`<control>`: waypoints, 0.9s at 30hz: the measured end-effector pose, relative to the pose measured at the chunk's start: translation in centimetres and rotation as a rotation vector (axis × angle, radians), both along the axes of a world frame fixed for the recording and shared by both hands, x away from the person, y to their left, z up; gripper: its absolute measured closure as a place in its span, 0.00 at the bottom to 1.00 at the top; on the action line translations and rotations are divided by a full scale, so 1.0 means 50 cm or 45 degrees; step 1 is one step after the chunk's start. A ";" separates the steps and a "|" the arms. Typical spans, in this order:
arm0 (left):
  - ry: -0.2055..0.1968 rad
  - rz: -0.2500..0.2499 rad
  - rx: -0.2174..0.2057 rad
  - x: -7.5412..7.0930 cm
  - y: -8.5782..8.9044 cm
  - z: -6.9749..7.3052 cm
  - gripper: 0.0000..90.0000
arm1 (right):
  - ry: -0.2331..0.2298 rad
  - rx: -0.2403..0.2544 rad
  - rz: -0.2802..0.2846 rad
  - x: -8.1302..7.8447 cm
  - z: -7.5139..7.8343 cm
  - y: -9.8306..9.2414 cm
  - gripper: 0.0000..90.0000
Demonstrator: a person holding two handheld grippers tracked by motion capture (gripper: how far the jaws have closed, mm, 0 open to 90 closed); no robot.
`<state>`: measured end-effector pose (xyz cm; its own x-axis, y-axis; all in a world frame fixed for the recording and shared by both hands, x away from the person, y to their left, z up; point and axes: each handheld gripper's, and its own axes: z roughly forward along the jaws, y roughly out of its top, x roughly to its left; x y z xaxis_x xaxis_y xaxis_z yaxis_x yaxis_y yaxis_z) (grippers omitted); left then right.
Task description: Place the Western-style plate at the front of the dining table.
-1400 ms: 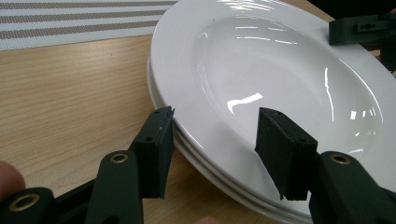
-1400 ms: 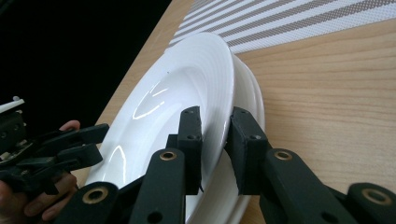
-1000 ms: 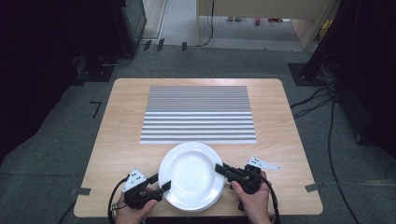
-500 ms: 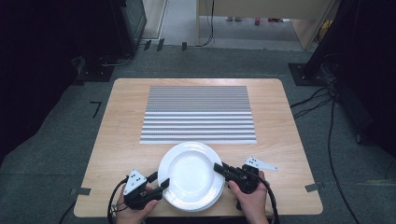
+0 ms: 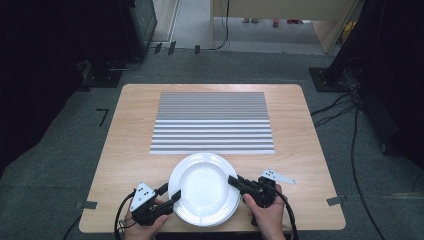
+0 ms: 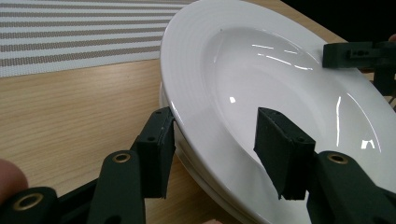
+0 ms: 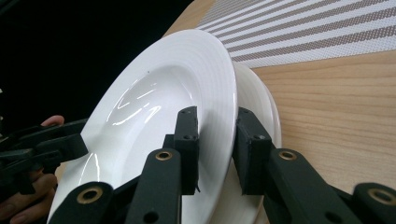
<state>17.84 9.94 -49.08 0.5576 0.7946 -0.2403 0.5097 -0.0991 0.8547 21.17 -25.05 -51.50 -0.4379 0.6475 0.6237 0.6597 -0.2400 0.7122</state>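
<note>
Several white plates [image 5: 205, 200] stacked at the near edge of the table [image 5: 130, 140], just short of the striped mat [image 5: 212, 122]; nothing in any of them. Top plate [image 5: 204, 182] pinched at its right rim by the right gripper [image 7: 215, 116], one pad on the upper face and the other slipped beneath, probably to part it from the lower plates [image 7: 270, 109]. Left gripper [image 6: 215, 123] part open at the opposite rim, jaws just now closing, rim between them but not yet clamped. Likely meant for a balanced, two-sided lift.

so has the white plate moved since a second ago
No. In the high view the top white plate sits the same way below the striped mat's near edge, rim just meeting it.
</note>
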 end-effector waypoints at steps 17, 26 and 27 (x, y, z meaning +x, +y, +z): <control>-0.017 0.033 0.013 -0.001 -0.002 -0.001 0.57 | 0.010 0.013 -0.011 -0.002 -0.005 0.007 0.82; -0.002 0.078 -0.009 0.000 -0.007 -0.003 0.61 | -0.012 -0.011 -0.059 -0.014 0.001 0.015 0.82; 0.008 0.083 -0.018 0.001 -0.006 -0.004 0.62 | -0.019 -0.017 -0.064 -0.016 0.003 0.017 0.82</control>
